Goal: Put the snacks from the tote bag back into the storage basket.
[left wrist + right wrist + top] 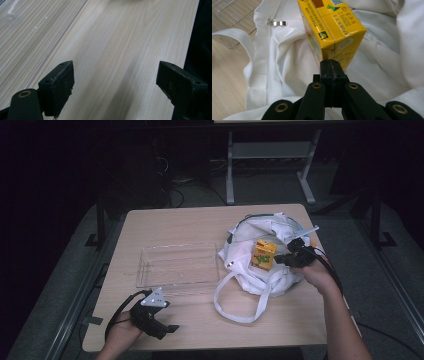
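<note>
Presently we note right gripper (331, 65) pinched onto yellow carton (332, 27) above white bag (250, 255); left gripper (115, 85) spread wide over table (120, 45).

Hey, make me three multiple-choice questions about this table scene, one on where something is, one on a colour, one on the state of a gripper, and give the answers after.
1. Where does the yellow carton sit?
A. in the clear tray
B. on the white bag
C. on the floor

2. What colour are the bag's loop handles?
A. white
B. black
C. red

3. How does the left gripper stand?
A. shut on a carton
B. open with nothing between its fingers
C. shut on the tray's rim

Answers:
1. B: in the high view the carton rests on the white bag, to the right of the clear tray, which holds nothing.
2. A: the straps lying on the table are the same white as the bag.
3. B: the left gripper view shows its fingers wide apart over bare wood.
</note>
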`<state>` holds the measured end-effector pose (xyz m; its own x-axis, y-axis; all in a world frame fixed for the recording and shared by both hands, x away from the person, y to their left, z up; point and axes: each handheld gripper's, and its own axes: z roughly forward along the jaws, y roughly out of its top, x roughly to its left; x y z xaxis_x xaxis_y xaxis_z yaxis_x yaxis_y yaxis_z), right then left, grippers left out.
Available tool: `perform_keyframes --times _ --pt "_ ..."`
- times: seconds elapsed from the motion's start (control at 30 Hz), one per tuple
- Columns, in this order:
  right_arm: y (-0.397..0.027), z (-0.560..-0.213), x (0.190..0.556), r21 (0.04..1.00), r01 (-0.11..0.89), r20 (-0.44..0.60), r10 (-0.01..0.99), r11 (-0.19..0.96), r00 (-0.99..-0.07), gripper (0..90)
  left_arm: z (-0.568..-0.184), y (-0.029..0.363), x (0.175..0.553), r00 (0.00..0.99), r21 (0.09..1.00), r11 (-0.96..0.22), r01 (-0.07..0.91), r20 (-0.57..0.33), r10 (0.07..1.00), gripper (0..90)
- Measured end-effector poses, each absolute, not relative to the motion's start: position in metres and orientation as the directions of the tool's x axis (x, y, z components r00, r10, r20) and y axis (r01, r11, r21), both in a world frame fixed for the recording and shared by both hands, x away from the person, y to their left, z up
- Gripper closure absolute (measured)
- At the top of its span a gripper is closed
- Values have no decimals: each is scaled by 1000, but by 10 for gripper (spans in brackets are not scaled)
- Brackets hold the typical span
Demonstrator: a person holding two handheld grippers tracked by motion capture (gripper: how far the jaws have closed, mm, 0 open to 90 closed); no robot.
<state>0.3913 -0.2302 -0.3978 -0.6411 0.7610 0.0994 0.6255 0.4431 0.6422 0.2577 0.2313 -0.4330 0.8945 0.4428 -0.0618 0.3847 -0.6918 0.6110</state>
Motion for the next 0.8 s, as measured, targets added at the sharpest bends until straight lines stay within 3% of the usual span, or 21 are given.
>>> perform_keyframes --times 0.8 --pt "-216 -395 382 625 601 103 711 498 -696 898 -432 230 257 896 613 -692 381 -62 439 146"
